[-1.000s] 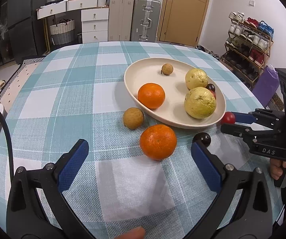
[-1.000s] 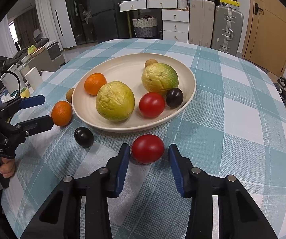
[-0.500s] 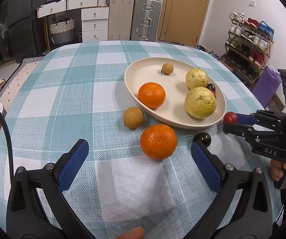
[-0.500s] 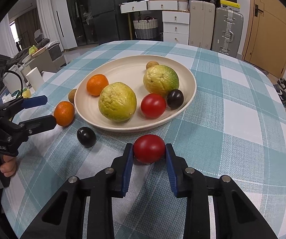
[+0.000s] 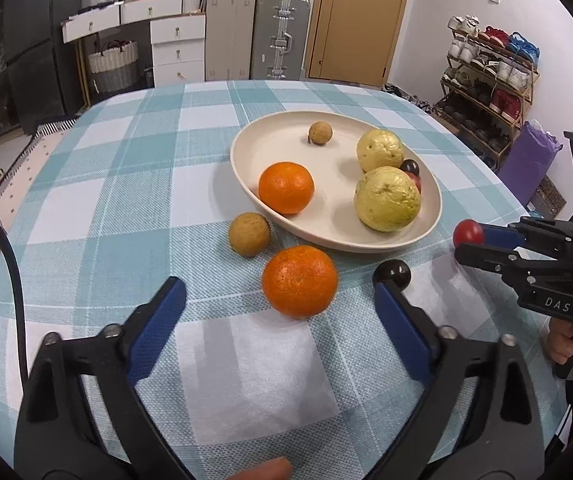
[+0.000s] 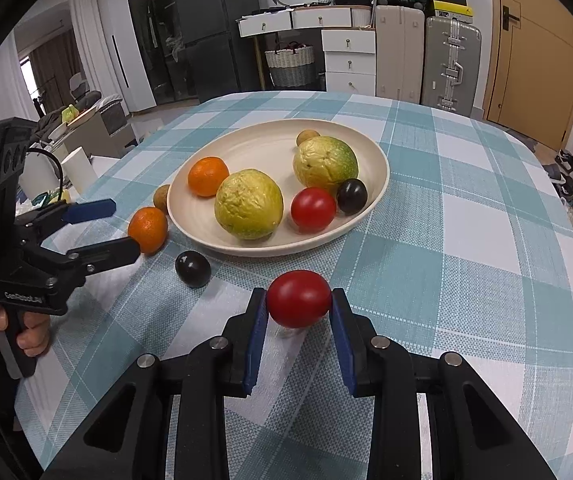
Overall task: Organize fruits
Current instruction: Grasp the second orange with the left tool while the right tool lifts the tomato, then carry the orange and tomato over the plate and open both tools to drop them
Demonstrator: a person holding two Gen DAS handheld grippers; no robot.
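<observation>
Checked blue cloth covers the surface as the right tool [image 6: 298,306] clamps a red tomato [image 6: 298,298] just short of the cream plate [image 6: 378,176], apparently bound there; the left tool [image 5: 280,308], jaws wide apart, frames a loose orange [image 5: 299,281].

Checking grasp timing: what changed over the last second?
The right gripper closed from open onto the red tomato on the cloth and has lifted it slightly beside the plate. The left gripper stayed open behind the orange; the dark plum, the longan and the fruit in the plate did not move.
</observation>
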